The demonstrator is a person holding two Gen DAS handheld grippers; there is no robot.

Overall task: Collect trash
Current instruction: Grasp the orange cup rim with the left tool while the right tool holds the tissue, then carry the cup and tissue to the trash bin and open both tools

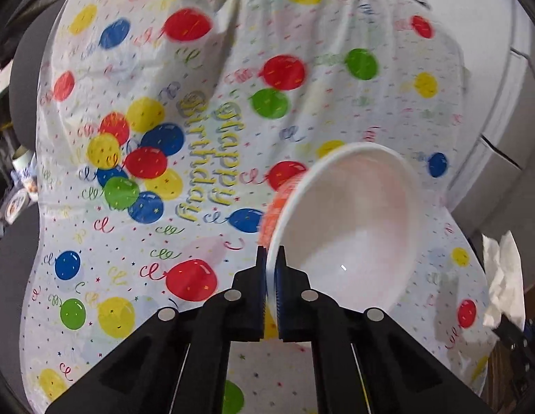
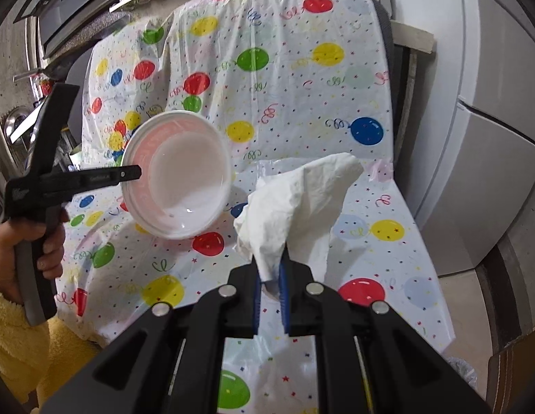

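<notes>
While my left gripper [image 1: 270, 258] is clamped on the rim of the paper bowl [image 1: 350, 220], with one finger inside the wall and one outside, the bowl hangs tilted above the tablecloth [image 1: 205, 79], its opening turned toward my left wrist camera. The interior of the bowl is white and smooth; I see nothing in it beyond a small glint of light near the bottom. Its outer wall shows an orange-red print on the side away from the opening. From the right wrist view the same bowl [image 2: 179, 176] sits at the tip of the left gripper [image 2: 136, 172], clear of the cloth, and again shows no contents. My left hand [image 2: 29, 252] grips the handle of that tool. My right gripper [image 2: 270, 269] is closed on a crumpled white napkin [image 2: 295, 203], pinched at its lower end, the rest standing up and flaring above the fingers. The napkin is held just beside the bowl, not touching it. Both items are held over the balloon-print cloth [image 2: 288, 79], which carries a "Happy Birthday" legend.
</notes>
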